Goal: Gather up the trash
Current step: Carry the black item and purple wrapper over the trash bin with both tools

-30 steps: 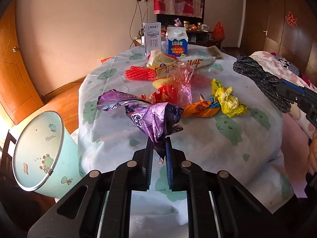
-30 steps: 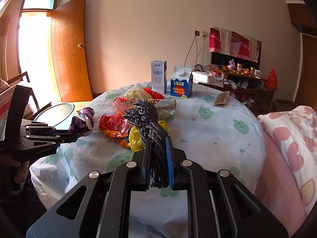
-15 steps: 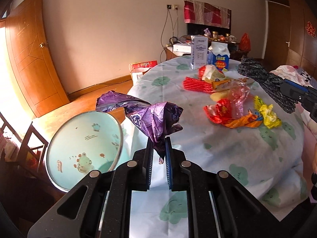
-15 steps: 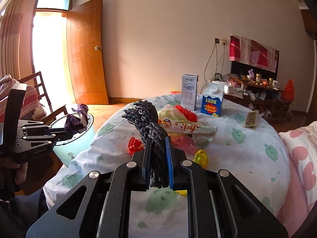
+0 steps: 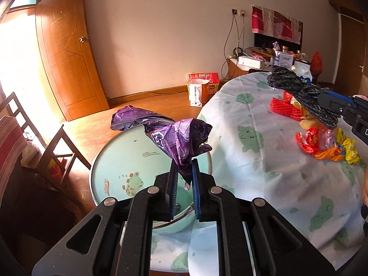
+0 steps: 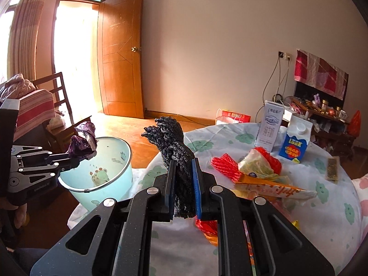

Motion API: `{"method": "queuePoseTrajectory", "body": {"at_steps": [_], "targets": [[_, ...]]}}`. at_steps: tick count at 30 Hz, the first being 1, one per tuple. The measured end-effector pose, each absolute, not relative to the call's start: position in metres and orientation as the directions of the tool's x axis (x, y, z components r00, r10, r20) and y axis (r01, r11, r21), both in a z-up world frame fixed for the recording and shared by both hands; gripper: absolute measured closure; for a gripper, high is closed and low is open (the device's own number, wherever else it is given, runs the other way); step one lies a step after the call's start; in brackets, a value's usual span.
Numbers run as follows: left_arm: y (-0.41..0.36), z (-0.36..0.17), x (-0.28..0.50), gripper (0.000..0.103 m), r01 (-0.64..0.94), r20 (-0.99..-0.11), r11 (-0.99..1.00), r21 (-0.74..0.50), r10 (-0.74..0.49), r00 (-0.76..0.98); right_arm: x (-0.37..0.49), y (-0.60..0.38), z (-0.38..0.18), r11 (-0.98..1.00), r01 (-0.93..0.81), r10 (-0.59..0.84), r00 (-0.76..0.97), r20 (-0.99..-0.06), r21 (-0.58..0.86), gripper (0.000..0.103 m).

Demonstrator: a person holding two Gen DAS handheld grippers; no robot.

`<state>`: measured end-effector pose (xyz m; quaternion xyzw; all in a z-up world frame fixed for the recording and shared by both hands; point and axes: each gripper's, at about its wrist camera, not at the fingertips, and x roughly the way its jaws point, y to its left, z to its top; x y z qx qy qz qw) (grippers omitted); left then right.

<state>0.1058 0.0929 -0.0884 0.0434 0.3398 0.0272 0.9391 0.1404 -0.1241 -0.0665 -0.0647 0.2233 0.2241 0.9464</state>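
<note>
My left gripper (image 5: 184, 169) is shut on a crumpled purple wrapper (image 5: 174, 131), held in the air over the mouth of the pale blue trash bin (image 5: 128, 161) beside the table. From the right wrist view the same wrapper (image 6: 83, 143) hangs above the bin (image 6: 103, 168) at the left gripper's (image 6: 79, 158) tip. My right gripper (image 6: 183, 170) is shut on a bundle of black mesh (image 6: 172, 142), over the table's left edge; that bundle (image 5: 301, 92) shows at the right of the left wrist view. Red, orange and yellow wrappers (image 5: 322, 142) lie on the table.
The round table (image 5: 264, 161) has a white cloth with green prints. Two cartons (image 6: 293, 141) and red netting (image 6: 225, 165) stand farther back on it. A wooden chair (image 5: 27, 138) stands left of the bin, a paper bag (image 5: 202, 87) on the floor, a door (image 6: 119, 55) behind.
Both grippers have swung left, away from the table's middle. The purple wrapper now hangs over the bin's mouth, and the black mesh has come to the table's left edge.
</note>
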Motion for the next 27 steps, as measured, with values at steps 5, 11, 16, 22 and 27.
{"method": "queuePoseTrajectory", "body": {"at_steps": [5, 11, 16, 22, 27], "targets": [[0.112, -0.092, 0.11, 0.092, -0.063, -0.642, 0.992, 0.106, 0.117, 0.758, 0.158, -0.097, -0.07, 0.874, -0.484, 0.412, 0.783, -0.466, -0.039, 0.089], [0.133, -0.096, 0.11, 0.092, -0.107, -0.643, 0.987, 0.121, 0.16, 0.749, 0.175, -0.071, -0.074, 0.857, -0.513, 0.429, 0.767, -0.477, -0.054, 0.089], [0.144, -0.094, 0.111, 0.092, -0.134, -0.638, 0.983, 0.126, 0.184, 0.748, 0.184, -0.053, -0.08, 0.844, -0.533, 0.441, 0.756, -0.485, -0.063, 0.089], [0.153, -0.093, 0.111, 0.092, -0.159, -0.632, 0.976, 0.146, 0.216, 0.744, 0.191, -0.035, -0.084, 0.828, -0.556, 0.452, 0.739, -0.5, -0.073, 0.089], [0.157, -0.095, 0.114, 0.092, -0.166, -0.638, 0.973, 0.158, 0.229, 0.735, 0.196, -0.021, -0.087, 0.819, -0.568, 0.457, 0.728, -0.511, -0.077, 0.089]]}}
